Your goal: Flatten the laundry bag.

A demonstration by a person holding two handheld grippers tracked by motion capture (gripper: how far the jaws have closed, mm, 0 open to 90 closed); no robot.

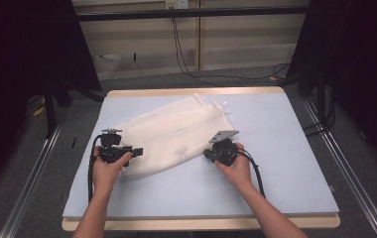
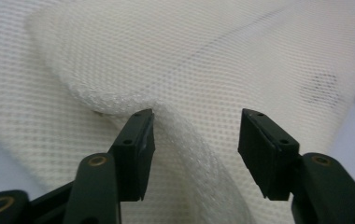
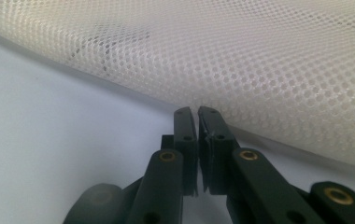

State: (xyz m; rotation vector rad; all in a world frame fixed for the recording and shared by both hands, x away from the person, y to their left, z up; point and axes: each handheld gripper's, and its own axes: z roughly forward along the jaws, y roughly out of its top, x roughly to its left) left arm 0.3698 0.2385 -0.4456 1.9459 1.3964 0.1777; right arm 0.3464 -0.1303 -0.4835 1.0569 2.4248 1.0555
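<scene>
Two grippers flank the mesh bag (image 1: 176,136) lying mid-table (image 1: 285,163): left gripper (image 2: 196,135) spread open over a fold, right gripper (image 3: 197,122) closed at the bag's near edge. Bare table lies right and near.

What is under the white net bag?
The white net bag lies on the pale blue table mat, which shows all around it. Whether anything sits hidden beneath or inside the bag cannot be seen, because the mesh covers it.
</scene>
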